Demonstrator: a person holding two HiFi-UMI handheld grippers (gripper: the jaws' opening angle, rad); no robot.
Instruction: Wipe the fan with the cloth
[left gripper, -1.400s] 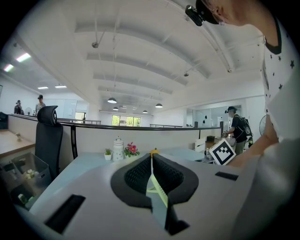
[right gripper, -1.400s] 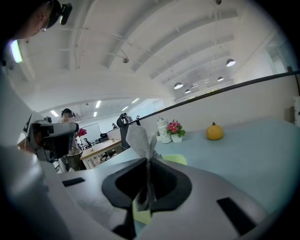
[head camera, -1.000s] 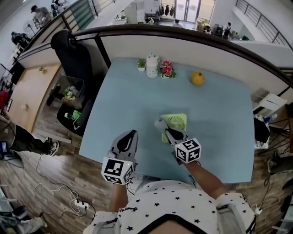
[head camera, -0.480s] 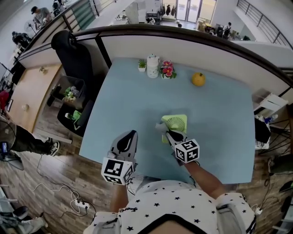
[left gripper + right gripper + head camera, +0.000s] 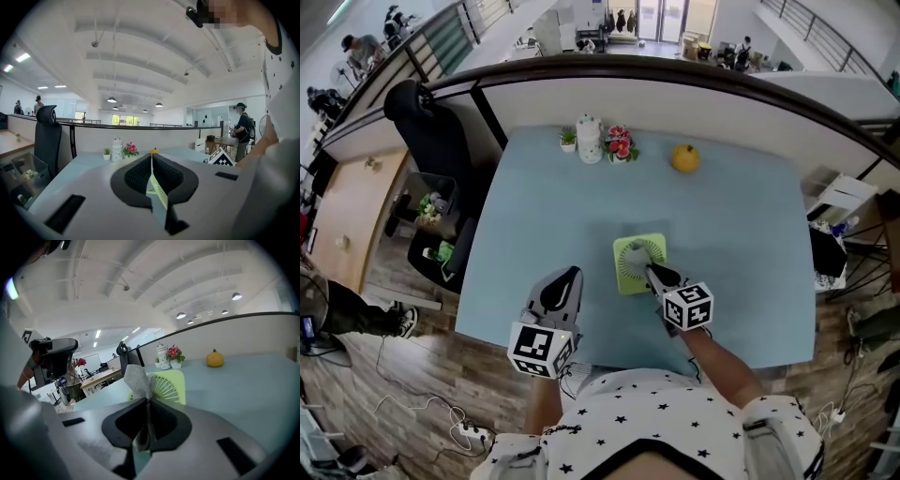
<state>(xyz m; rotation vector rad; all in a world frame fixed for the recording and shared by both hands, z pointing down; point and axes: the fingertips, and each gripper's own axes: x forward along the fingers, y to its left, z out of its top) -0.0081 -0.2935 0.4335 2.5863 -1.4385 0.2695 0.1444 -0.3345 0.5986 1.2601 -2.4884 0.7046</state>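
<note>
A small lime-green fan [image 5: 636, 265] stands on the light blue table [image 5: 544, 216], its round grille turned toward me. My right gripper [image 5: 654, 273] is shut on a grey cloth [image 5: 138, 376], and the cloth's free end sticks up against the fan's [image 5: 168, 386] grille. In the right gripper view the right gripper [image 5: 148, 401] has its jaws pressed together on the cloth's lower part. My left gripper [image 5: 566, 277] hovers at the table's near edge, left of the fan, shut with nothing in it. In its own view the left gripper [image 5: 151, 172] points across the table.
At the table's far edge stand a small potted plant [image 5: 568, 138], a white pot [image 5: 589, 139], a flower bunch [image 5: 620, 145] and an orange fruit [image 5: 684, 157]. A curved partition runs behind them. A black chair [image 5: 431, 131] stands off the table's left side.
The right gripper has carried the cloth from the fan's left edge onto its grille. The fan now shows more squarely toward me. The left gripper has stayed where it was.
</note>
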